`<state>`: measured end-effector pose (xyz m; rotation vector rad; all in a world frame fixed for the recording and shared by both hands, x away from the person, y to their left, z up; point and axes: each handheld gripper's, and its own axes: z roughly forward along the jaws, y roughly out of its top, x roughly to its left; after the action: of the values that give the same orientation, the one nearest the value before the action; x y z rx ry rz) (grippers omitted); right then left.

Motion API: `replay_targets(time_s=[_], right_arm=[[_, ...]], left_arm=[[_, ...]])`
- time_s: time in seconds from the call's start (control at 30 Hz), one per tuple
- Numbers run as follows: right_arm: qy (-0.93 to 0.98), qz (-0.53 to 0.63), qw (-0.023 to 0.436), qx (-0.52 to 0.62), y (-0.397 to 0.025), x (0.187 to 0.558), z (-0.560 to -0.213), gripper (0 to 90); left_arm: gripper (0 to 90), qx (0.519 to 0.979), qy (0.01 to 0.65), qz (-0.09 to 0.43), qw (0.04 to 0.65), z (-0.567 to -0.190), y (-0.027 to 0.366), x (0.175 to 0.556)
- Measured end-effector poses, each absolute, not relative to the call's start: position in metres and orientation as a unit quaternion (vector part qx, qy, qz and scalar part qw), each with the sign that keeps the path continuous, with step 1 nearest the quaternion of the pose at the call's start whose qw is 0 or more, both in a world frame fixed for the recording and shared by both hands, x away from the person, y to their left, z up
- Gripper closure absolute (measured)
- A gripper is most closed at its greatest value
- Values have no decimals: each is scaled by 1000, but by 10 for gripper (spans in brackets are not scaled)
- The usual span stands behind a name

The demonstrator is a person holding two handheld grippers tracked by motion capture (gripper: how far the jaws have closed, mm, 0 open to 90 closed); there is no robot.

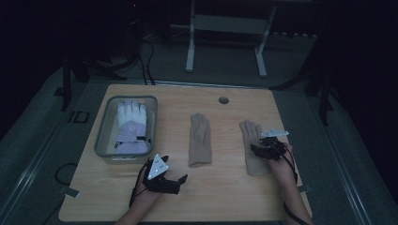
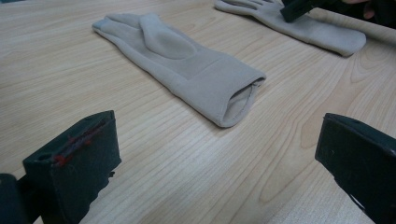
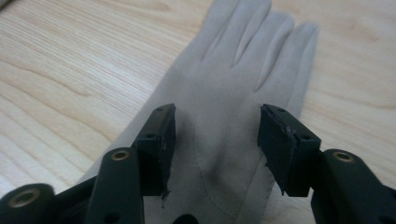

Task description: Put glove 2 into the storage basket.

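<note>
left hand-held gripper (image 1: 180, 180) wide, bare table (image 1: 225, 197) | right hand-held gripper (image 3: 215, 140) wide over beige glove (image 3: 233, 93)

We note the left gripper (image 1: 180, 180) low near the table's front edge, jaws spread wide and empty. We find the right gripper (image 1: 256, 149) lowered, jaws apart, forearm entering from the bottom right.

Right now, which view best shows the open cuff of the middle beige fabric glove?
The left gripper view: the middle beige fabric glove lies close ahead, cuff mouth gaping toward the camera. The high view shows that glove whole but small, its cuff opening unreadable. The right gripper view shows the other beige glove.
</note>
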<state>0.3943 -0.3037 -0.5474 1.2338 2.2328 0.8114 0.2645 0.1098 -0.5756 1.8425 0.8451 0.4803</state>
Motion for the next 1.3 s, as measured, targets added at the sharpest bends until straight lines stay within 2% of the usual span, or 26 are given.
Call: replay_targets(time_s=[0.17,0.23,0.33,0.47,0.73,1.3], right_arm=[[801,315,227,456,-307,393,-555,479],[795,323,225,461,-307,391,-556,541],[785,322,230,477,-306,389,-556,697],[770,309,233,507,-302,390,-553,779],[736,326,229,547,-297,389,-540,808],[707,395,241,534,-266,386,-475,807]], left_arm=[[0,765,348,201,504,-576,109,264],[0,763,350,200,505,-576,110,264],[0,763,352,198,505,-576,110,265],[0,763,351,199,505,-576,110,265],[0,763,352,197,506,-576,110,265],[0,762,352,198,506,-576,110,265]])
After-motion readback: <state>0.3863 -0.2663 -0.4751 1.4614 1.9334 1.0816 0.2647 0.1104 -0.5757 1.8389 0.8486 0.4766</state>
